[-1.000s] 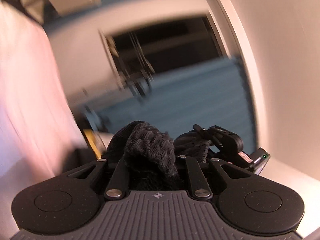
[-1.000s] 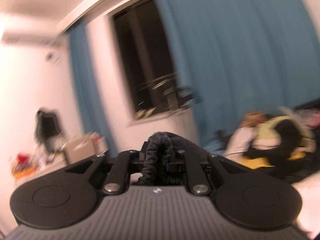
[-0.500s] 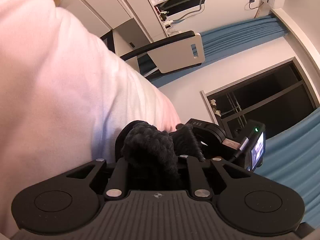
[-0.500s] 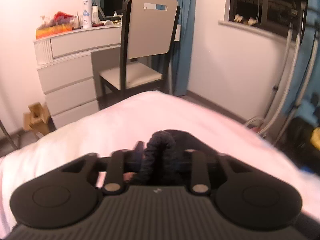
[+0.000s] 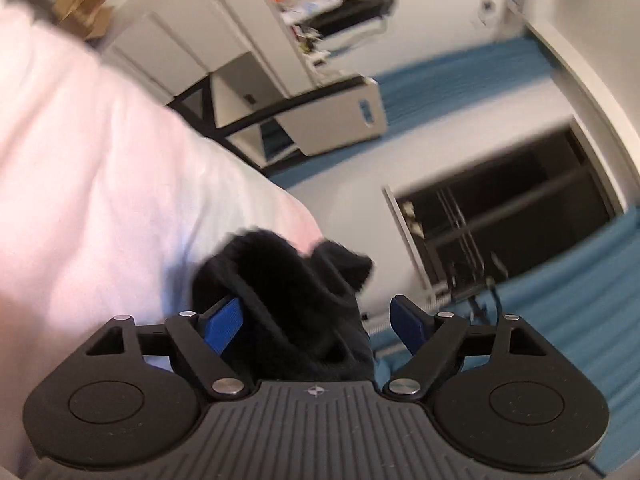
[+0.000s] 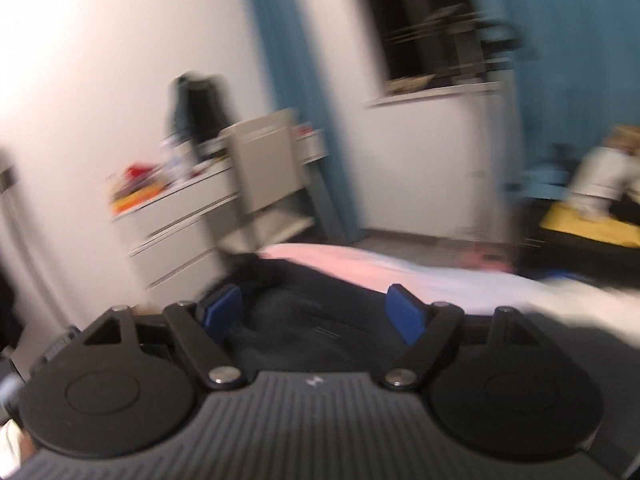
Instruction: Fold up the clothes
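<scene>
Both jaws had just been opening — left gripper (image 5: 316, 322) and right gripper (image 6: 314, 314) stood wide, black knit garment (image 5: 288, 300) loose between them on the white bed (image 5: 100, 184); fold state could not be told.

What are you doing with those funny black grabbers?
A person is folding clothes on a white bed with two hand-held grippers. Both the left gripper and the right gripper have just been opening, letting go of a black knitted garment that lies loose between their blue pads.
</scene>
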Tool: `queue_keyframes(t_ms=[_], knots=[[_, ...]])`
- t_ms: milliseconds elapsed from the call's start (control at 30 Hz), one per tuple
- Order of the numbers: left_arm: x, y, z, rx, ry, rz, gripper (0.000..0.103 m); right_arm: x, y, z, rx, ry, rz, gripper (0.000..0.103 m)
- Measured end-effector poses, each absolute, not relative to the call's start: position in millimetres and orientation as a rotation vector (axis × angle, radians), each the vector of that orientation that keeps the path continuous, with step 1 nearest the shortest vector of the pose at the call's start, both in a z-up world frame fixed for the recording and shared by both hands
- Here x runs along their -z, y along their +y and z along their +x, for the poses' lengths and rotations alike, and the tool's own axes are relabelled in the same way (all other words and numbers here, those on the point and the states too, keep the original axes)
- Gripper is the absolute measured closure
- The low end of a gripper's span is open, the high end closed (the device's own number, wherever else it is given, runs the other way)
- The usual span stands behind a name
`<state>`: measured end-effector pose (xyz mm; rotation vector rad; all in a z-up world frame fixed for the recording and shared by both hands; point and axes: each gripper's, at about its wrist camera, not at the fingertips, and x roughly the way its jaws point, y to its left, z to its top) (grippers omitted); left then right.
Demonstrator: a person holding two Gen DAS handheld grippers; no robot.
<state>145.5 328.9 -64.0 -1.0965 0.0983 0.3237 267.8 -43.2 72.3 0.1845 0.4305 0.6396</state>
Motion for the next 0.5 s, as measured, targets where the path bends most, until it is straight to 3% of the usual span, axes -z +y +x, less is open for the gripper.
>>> queue_keyframes(t_ms=[200, 300, 500], knots=[[36, 261, 142, -0.15, 0.229, -0.934, 0.02, -25, -232, 193, -0.235, 0.492, 0.567, 0.02], [26, 211, 136, -0.051, 0.254, -0.817, 0.02, 0, -264, 174, -0.19, 0.531, 0.696, 0.021], [16, 80, 118, 0.201, 0.248, -0.301, 0.02, 40, -301, 162, -0.094, 0.587, 0.943, 0.02]])
